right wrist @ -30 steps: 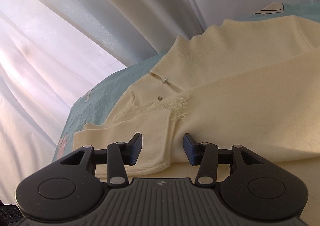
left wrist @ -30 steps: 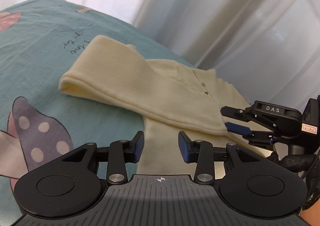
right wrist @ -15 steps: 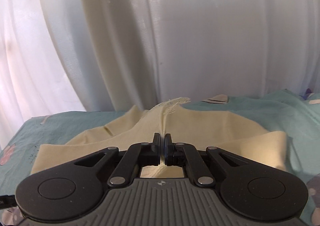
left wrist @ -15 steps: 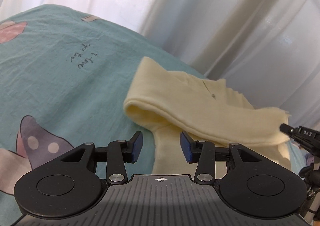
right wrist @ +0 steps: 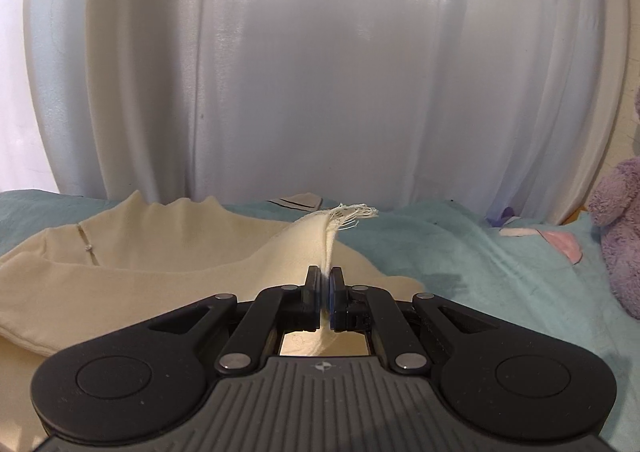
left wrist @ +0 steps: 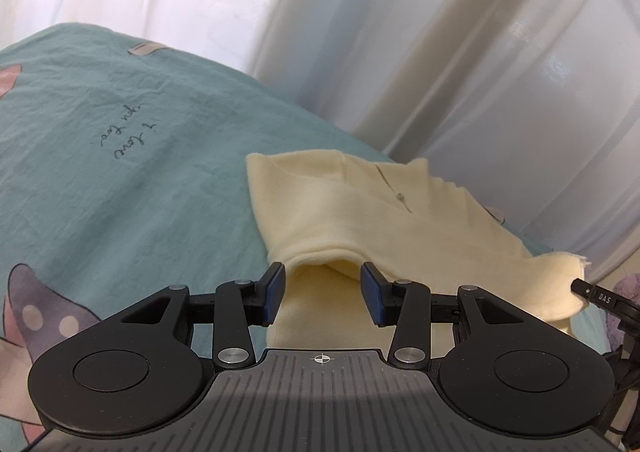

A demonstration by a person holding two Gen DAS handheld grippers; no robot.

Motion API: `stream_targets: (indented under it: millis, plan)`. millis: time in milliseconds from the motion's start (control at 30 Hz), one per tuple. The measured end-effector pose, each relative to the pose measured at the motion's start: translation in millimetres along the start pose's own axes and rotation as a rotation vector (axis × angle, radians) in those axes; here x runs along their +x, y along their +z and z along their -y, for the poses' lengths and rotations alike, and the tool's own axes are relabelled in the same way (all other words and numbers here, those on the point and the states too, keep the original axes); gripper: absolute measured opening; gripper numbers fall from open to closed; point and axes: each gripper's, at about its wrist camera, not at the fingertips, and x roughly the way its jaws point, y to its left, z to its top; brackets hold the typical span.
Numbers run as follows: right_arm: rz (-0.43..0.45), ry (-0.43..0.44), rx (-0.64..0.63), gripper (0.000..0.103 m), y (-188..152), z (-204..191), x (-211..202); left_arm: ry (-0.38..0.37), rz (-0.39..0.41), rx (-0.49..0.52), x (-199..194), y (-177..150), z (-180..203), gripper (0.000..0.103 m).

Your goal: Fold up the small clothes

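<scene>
Left wrist view: the left gripper [left wrist: 322, 294] is seen low in frame w/ jaws spread, blue pads [left wrist: 275, 291] apart. A rounded fold of the cream garment [left wrist: 340, 212] lies just past and between the pads; contact can't be told, nothing is seen pinched. The garment is spread on the teal bed sheet [left wrist: 120, 180], a small button placket visible near its far side. One end of the cloth is drawn out to the right and lifted off the sheet, where it is met by the tip of the right gripper [left wrist: 580, 288] at frame edge. Script lettering and a dotted purple print are seen on the sheet; white curtains [left wrist: 400, 32] hang behind the bed.

Right wrist view: the right gripper [right wrist: 325, 292] is shown w/ jaws pressed together on a frayed cream edge of the garment [right wrist: 160, 268]. The cloth is pinched between the pads, a ridge of it rising ahead of the tips w/ loose threads at its top. The rest of the garment lies to the left on the sheet [right wrist: 480, 252]. A purple plush toy [right wrist: 620, 232] sits at far right on the bed, apart from the garment. Curtains [right wrist: 320, 72] fill the background.
</scene>
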Motion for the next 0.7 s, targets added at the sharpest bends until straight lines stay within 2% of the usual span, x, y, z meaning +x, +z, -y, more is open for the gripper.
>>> stream_targets:
  millis: [33,100,167,200,333,433,500,533,567,667,700]
  plan:
    - [-0.009,0.013,0.042,0.004,0,8,-2,-0.001,0.001,0.001,0,0,0,0.047]
    - [-0.014,0.086,0.160,0.011,-3,27,-8,-0.003,0.004,0.002,-1,-1,-1,0.047]
    - [-0.031,0.113,0.226,0.035,-9,36,-9,-0.001,-0.001,-0.004,1,-2,-2,0.047]
    - [-0.046,0.111,0.248,0.037,-13,39,-7,-0.002,-0.006,-0.008,1,-2,-2,0.047]
    - [-0.144,0.112,0.310,0.037,-28,45,13,-0.007,-0.014,0.006,3,-2,1,0.047]
    - [-0.181,0.130,0.353,0.038,-34,46,26,-0.007,-0.016,0.015,4,-2,4,0.050]
    - [-0.178,0.149,0.370,0.029,-34,44,29,-0.009,-0.019,0.009,6,-1,4,0.050]
    - [-0.178,0.167,0.376,0.016,-33,44,32,-0.010,-0.020,0.009,6,-1,5,0.051]
    - [-0.182,0.184,0.380,0.012,-32,45,33,-0.009,-0.022,0.010,7,0,5,0.051]
    - [-0.146,0.203,0.362,0.009,-29,45,28,-0.008,-0.020,0.016,6,1,6,0.051]
    - [-0.119,0.175,0.341,0.009,-27,45,23,-0.007,-0.014,0.017,5,1,6,0.052]
